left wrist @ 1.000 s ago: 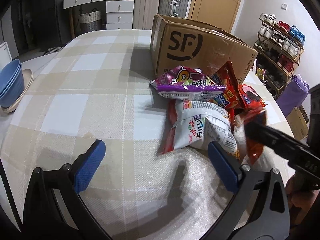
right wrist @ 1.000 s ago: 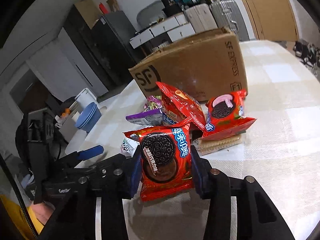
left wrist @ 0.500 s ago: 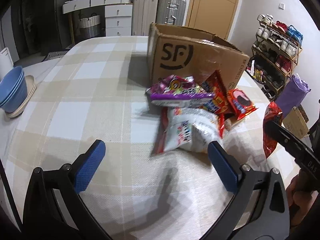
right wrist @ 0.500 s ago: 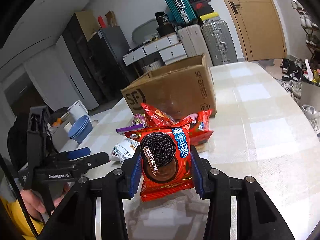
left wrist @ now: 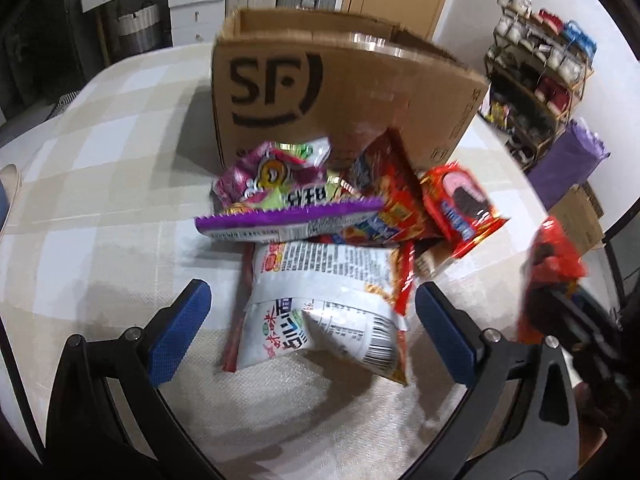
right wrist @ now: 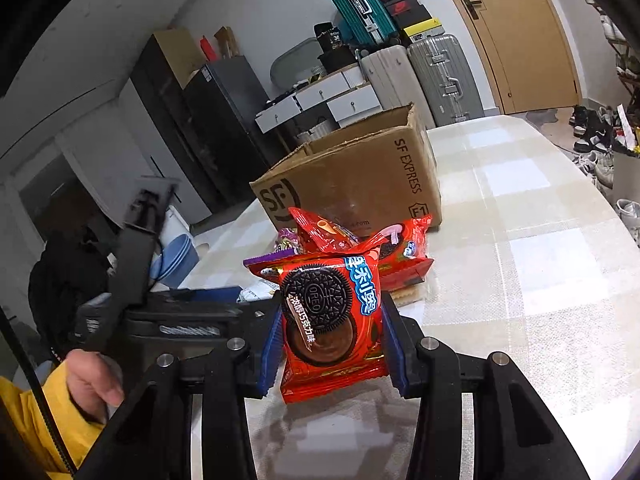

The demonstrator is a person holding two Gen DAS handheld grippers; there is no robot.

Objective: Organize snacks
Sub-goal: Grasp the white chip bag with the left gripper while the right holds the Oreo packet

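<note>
While the red Oreo pack (right wrist: pixel 334 322) is clamped upright between the blue-padded fingers (right wrist: pixel 271 350) of the right gripper (right wrist: pixel 332 354), it hangs clear of the checked cloth on the counter (right wrist: pixel 540 280), with its shadow on the cloth below. From the left wrist view the same pack (left wrist: pixel 554 256) shows blurred at the right edge, pinched in that gripper's black fingers. Beyond it lies the snack pile: a second red Oreo pack (left wrist: pixel 460 208) with a pink filling picture, a red bag (left wrist: pixel 394 196) leaning against the cardboard box, a purple-edged bag (left wrist: pixel 288 200) on top, and a white bag (left wrist: pixel 324 304) nearest the left gripper. The left gripper (left wrist: pixel 312 320) has its fingers (left wrist: pixel 180 332) spread wide on either side of the white bag's near end, apart from it; whether they touch the cloth I cannot tell. The cardboard box (left wrist: pixel 340 92), printed SF, stands open-topped just behind the pile. In the right wrist view a hand (right wrist: pixel 94 380) in a yellow sleeve holds the left gripper's black handle at the left. Blue bowls (right wrist: pixel 176 258) sit near the counter's far left edge. Suitcases (right wrist: pixel 440 76) and a wooden door (right wrist: pixel 520 32) stand against the back wall.
</note>
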